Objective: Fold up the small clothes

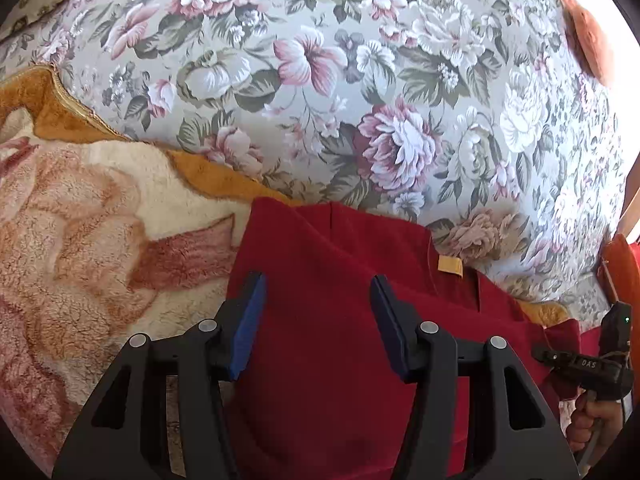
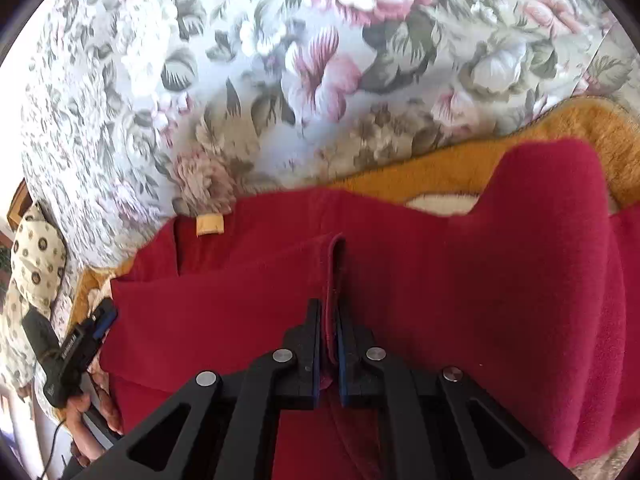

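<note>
A dark red fleece garment (image 1: 340,360) (image 2: 460,300) lies spread on a fluffy blanket, with a small orange label (image 1: 450,265) (image 2: 209,224) at its far edge. My left gripper (image 1: 318,280) hovers over the garment's left part, its blue pads wide apart and gripping nothing. My right gripper (image 2: 330,312) is shut on a raised fold of the red garment, and a ridge of cloth runs forward from between the pads. Each gripper also shows at the edge of the other's view: the right gripper (image 1: 592,364) held by a hand, and the left gripper (image 2: 80,344).
A floral bedspread (image 1: 360,80) (image 2: 240,100) covers the surface beyond the garment. The orange-and-cream fluffy blanket (image 1: 80,220) (image 2: 540,132) lies under the garment. A rust cushion (image 1: 588,36) sits far right, and a patterned pillow (image 2: 36,256) lies at the left edge.
</note>
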